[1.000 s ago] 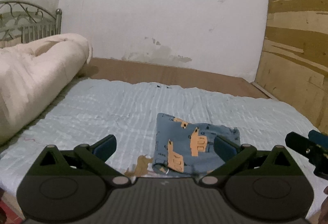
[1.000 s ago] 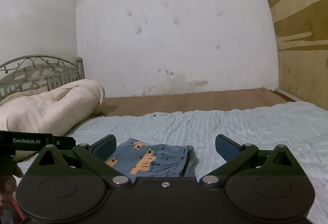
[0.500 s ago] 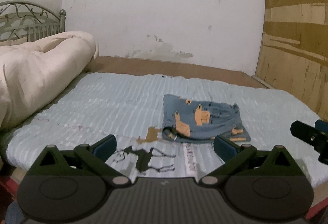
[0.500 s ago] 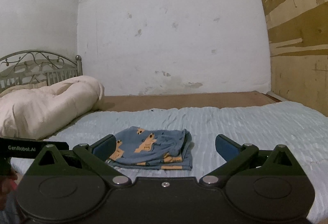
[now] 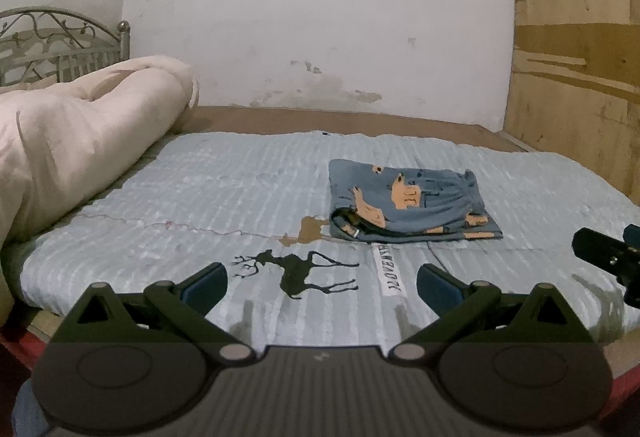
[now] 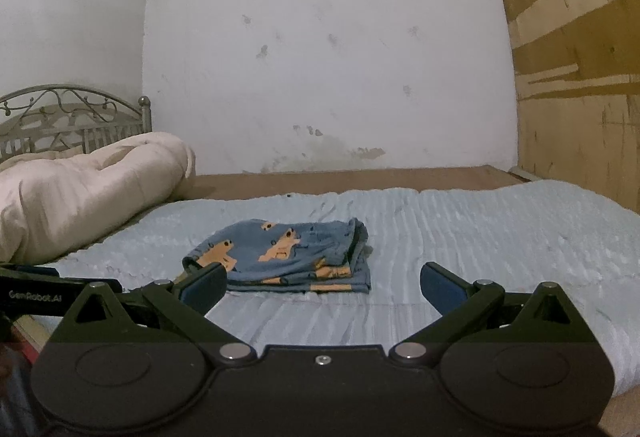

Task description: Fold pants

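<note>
The blue pants (image 5: 408,205) with orange prints lie folded into a small flat stack on the pale blue bed cover (image 5: 240,197). In the right wrist view the pants (image 6: 288,253) lie just beyond my fingers. My left gripper (image 5: 322,283) is open and empty, held back over the bed's near edge. My right gripper (image 6: 323,283) is open and empty, also back from the pants. The right gripper's tip shows at the right edge of the left wrist view (image 5: 604,253).
A rolled cream duvet (image 5: 72,141) lies along the left side of the bed, in front of a metal headboard (image 5: 60,45). A white wall stands behind, a plywood wall (image 5: 576,77) at the right. A deer print (image 5: 296,271) marks the cover's near edge.
Both grippers have drawn back from the folded pants toward the bed's near edge. The pants lie farther off in both views and have not moved.
</note>
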